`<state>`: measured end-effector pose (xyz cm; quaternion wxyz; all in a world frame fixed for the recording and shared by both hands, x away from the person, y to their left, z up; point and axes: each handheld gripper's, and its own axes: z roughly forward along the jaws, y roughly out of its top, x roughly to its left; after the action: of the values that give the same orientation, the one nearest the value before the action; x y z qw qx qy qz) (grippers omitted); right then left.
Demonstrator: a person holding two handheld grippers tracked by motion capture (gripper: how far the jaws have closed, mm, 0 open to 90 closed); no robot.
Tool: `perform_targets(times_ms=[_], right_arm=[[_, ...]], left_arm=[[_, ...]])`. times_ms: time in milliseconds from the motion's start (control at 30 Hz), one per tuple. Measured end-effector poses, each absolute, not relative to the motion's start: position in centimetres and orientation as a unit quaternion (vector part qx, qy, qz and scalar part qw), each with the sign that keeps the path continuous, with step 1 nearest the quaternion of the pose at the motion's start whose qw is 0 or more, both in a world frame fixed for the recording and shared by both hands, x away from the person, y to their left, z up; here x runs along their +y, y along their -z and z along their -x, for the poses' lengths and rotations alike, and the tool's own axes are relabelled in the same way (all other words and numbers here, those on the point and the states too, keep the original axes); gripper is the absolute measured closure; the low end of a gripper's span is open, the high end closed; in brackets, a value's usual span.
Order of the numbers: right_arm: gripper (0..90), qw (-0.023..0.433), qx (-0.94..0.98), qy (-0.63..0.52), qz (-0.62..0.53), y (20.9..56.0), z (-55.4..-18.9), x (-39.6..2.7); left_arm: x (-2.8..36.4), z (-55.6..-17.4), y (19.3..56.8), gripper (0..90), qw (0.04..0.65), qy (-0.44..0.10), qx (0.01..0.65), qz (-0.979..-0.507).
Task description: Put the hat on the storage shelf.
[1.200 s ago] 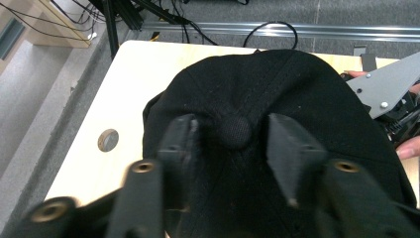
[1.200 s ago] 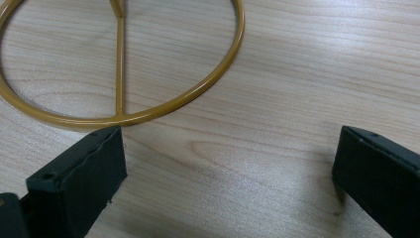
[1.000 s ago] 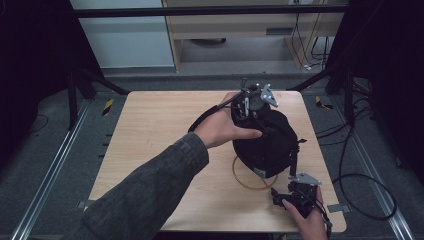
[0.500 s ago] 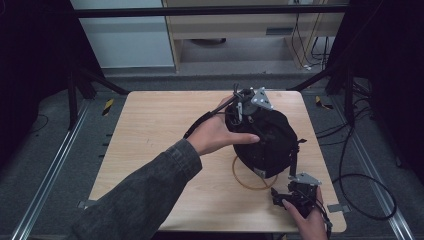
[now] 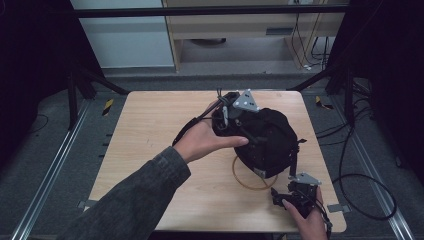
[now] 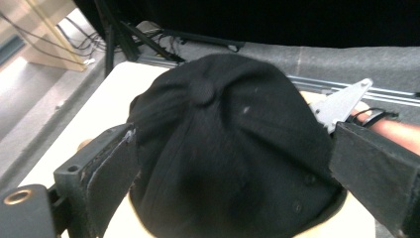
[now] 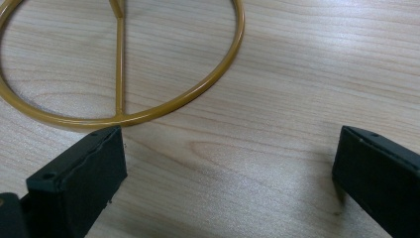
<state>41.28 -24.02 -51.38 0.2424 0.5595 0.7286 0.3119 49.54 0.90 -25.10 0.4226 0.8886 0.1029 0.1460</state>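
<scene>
Black cap (image 5: pixel 265 137) sits on gold wire stand (image 5: pixel 248 181), right-centre of table (image 5: pixel 150 150). Left gripper (image 5: pixel 231 114) at cap's far-left side, jaws just opened wide, straddling crown w/o pressing, likely letting go. Right gripper (image 5: pixel 295 196) near edge, jaws wide open, empty, prob waiting by stand's ring

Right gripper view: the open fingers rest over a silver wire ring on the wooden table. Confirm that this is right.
Not quite. The right gripper view shows the wire ring is mustard yellow, not silver. The rest holds: the right gripper has its fingers open over the wooden table.
</scene>
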Motion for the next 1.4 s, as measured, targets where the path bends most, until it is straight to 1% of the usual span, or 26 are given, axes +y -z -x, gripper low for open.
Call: perform_targets(times_ms=[200, 400, 700, 1167, 1400], right_arm=[[0.4, 0.241, 0.729, -0.312, -0.559, 51.3, -41.3, -24.0], [0.4, 0.241, 0.728, -0.312, -0.56, 51.4, -41.2, -24.0], [0.4, 0.241, 0.728, -0.313, -0.56, 51.4, -41.2, -24.0], [0.4, 0.24, 0.728, -0.313, -0.561, 51.3, -41.2, -24.0], [0.4, 0.241, 0.728, -0.313, -0.561, 51.4, -41.2, -24.0]], left_arm=[[3.1, -49.6, 24.5, 5.6, 0.449, -0.148, 0.132, -0.872], [5.3, -49.4, 24.5, 5.3, 0.449, -0.152, 0.143, -0.869], [9.1, -49.1, 25.6, 5.0, 0.445, -0.154, 0.163, -0.867], [14.5, -48.2, 30.1, 5.0, 0.431, -0.148, 0.204, -0.866], [16.4, -47.7, 33.1, 5.1, 0.422, -0.139, 0.224, -0.867]])
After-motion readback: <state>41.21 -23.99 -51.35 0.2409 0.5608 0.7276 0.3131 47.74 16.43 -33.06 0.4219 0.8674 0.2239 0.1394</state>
